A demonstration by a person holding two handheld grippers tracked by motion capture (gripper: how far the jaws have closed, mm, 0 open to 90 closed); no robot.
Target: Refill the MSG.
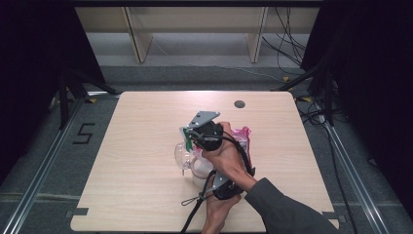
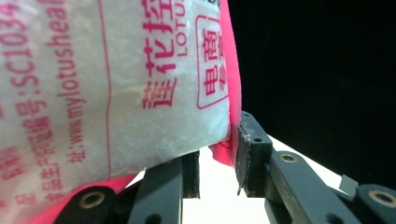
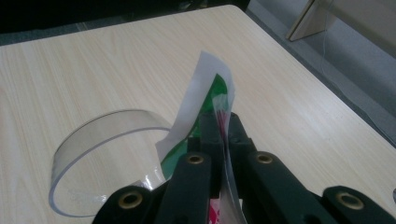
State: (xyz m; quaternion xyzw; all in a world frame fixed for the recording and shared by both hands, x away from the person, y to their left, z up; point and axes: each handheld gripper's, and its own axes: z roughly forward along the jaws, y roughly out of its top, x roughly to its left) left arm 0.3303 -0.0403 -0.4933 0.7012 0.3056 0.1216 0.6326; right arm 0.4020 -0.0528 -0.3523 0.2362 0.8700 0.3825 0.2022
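Softly crinkled plastic pouch [image 2: 116, 84] beside round, clear container [image 3: 100, 140].

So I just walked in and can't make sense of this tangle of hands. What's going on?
A person works at the wooden table with tongs in each hand. The left tongs grip a white and pink printed bag by its edge. The right tongs are shut on a green and white strip of packaging, held above a clear plastic container. Its contents can't be made out.
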